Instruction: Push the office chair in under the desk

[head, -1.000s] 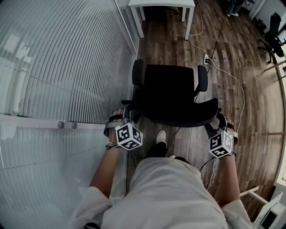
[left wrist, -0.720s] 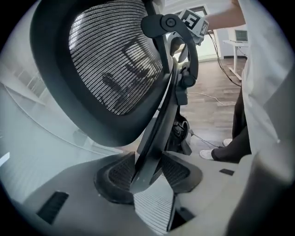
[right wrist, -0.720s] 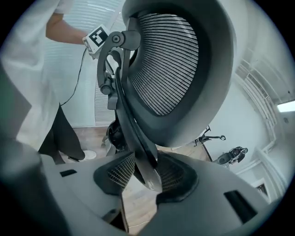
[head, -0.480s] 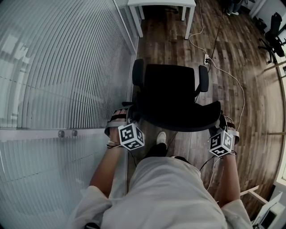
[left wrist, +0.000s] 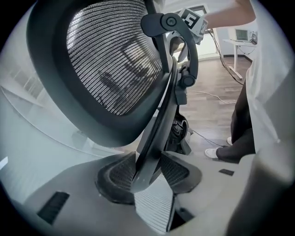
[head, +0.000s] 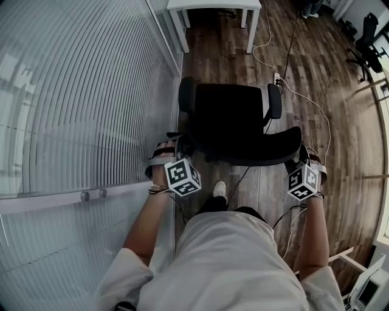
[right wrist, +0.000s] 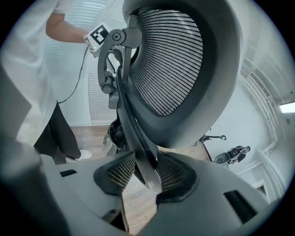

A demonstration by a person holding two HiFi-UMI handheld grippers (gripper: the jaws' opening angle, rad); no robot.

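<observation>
A black office chair (head: pixel 228 112) stands on the wood floor, its seat facing a white desk (head: pixel 213 5) at the top of the head view. The curved mesh backrest (head: pixel 255 149) is nearest me. My left gripper (head: pixel 182 150) is shut on the backrest's left rim. In the left gripper view the pads (left wrist: pixel 173 170) pinch the black frame edge beside the mesh backrest (left wrist: pixel 110 50). My right gripper (head: pixel 302 160) is shut on the right rim. The right gripper view shows its pads (right wrist: pixel 120 173) pressing the frame below the mesh backrest (right wrist: pixel 170 60).
A ribbed glass wall (head: pixel 79 91) runs close along the chair's left side. A white cable with a power strip (head: pixel 276 78) lies on the floor to the chair's right. Another black chair (head: pixel 364 36) stands at the far right. My shoe (head: pixel 219 189) is just behind the chair.
The chair, both grippers and I have moved forward toward the desk; the glass wall's fitting has slid back toward me. Both grippers keep their hold on the backrest rim.
</observation>
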